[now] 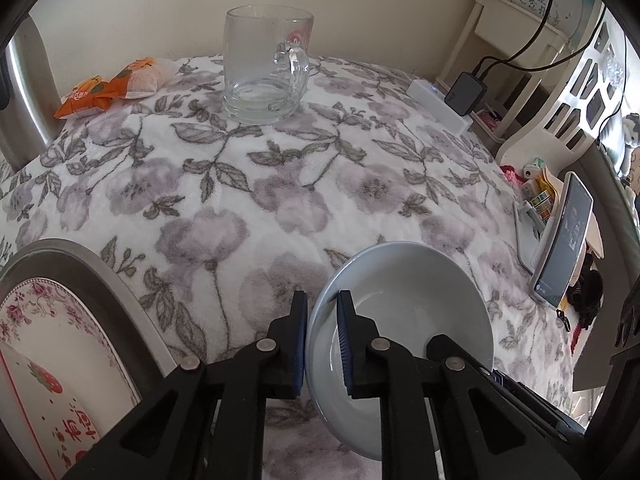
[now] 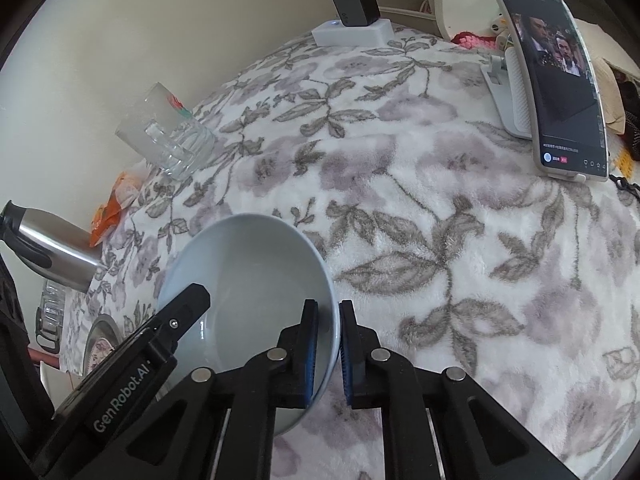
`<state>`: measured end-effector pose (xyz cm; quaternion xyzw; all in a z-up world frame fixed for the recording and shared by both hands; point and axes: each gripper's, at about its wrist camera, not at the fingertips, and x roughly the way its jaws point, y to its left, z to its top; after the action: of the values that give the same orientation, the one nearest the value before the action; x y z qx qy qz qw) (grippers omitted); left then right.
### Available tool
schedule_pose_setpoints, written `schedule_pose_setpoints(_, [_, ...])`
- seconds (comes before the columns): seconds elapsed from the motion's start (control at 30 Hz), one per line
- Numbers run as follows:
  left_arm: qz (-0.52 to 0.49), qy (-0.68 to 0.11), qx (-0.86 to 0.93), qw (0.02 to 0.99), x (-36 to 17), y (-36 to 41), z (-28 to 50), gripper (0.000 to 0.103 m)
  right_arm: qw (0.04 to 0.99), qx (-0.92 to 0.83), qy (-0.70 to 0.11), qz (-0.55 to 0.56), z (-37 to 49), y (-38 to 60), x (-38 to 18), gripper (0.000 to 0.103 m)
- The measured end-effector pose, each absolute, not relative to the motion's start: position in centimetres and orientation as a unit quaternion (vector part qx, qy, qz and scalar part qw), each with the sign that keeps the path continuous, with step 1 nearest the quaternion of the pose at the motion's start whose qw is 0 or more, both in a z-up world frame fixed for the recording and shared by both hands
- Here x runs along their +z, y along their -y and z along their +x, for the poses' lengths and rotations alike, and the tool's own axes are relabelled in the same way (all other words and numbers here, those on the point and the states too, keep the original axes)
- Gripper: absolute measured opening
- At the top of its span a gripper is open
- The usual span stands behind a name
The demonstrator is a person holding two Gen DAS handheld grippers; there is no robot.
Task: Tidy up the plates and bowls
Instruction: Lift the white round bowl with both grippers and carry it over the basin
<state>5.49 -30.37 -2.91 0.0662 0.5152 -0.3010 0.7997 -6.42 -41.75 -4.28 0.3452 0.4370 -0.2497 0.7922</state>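
A pale blue-grey bowl (image 1: 404, 300) is held over the floral cloth. My left gripper (image 1: 322, 340) is shut on the bowl's left rim, one pad outside and one inside. My right gripper (image 2: 329, 344) is shut on the bowl (image 2: 248, 280) at its right rim. The left gripper's body (image 2: 132, 364) shows across the bowl in the right wrist view. A floral plate (image 1: 44, 344) lies in a steel dish (image 1: 100, 276) at the lower left; its edge shows in the right wrist view (image 2: 100, 344).
A glass mug (image 1: 264, 68) stands at the back, beside orange snack packets (image 1: 112, 88). A steel flask (image 2: 52, 252) lies at the left. A phone on a stand (image 2: 556, 80) and a charger on a white box (image 2: 352, 20) sit at the right.
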Motion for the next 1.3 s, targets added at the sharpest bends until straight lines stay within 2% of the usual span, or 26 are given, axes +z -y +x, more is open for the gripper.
schedule_pose_setpoints(0.33, [0.046,-0.489,-0.319,0.811,1.7,28.9,4.6,0.015,0.817,-0.249,-0.403,0.328,-7.4,40.3,0.9,0.012])
schedule_pose_setpoints(0.77, [0.004,-0.442,-0.323,0.836,8.7,23.3,3.8,0.015,0.851,-0.211,-0.369,0.308,-7.4,35.8,6.8,0.012])
schedule_pose_setpoints(1.3, [-0.075,-0.421,-0.284,0.858,11.5,13.5,4.3,0.015,0.877,-0.147,-0.375,0.262,-4.8,27.9,9.7,0.012])
